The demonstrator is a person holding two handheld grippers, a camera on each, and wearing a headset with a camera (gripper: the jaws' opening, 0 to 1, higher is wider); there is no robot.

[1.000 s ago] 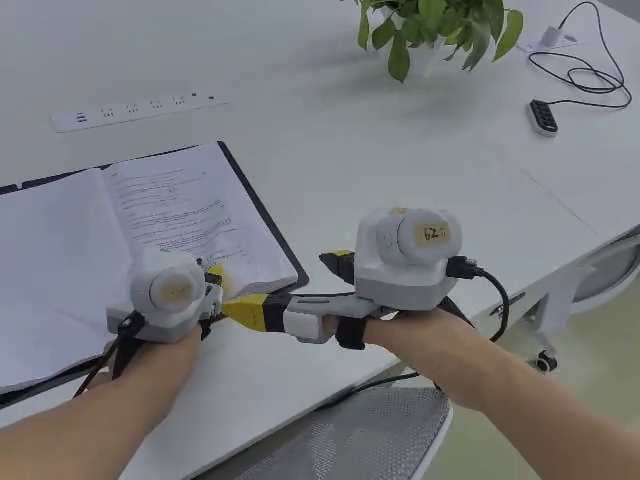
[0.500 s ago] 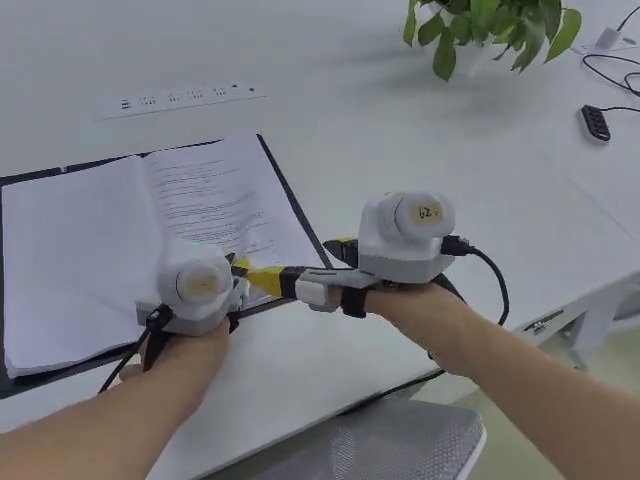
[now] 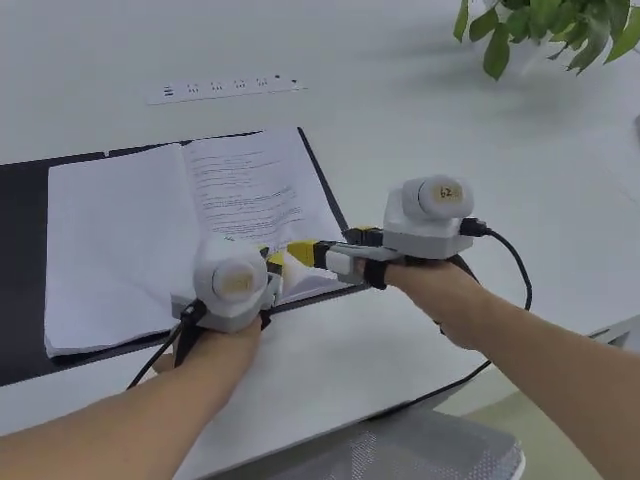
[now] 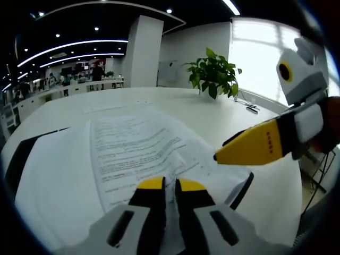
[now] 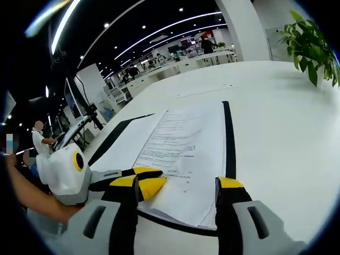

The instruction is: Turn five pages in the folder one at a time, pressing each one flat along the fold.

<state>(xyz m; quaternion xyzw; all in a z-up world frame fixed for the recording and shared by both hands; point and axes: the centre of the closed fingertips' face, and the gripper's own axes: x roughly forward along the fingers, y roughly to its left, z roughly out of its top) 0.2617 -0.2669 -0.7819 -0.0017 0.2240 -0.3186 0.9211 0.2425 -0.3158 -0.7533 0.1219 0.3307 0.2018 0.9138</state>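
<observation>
Right gripper (image 5: 188, 186) moved over folder (image 3: 240, 190), jaws apart

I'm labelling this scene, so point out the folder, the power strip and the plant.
folder (image 3: 22, 260): head view, on its black left cover.
power strip (image 3: 225, 87): head view, on the middle of its white body.
plant (image 3: 545, 25): head view, on its green leaves.

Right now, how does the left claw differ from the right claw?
The left claw has its jaws all but shut; the right claw has its jaws wide apart. The left claw sits over the printed page and points up it; the right claw is angled in from the side, with that page's lower outer corner between its jaws. Both have yellow tips and sit at the page's near edge.
</observation>
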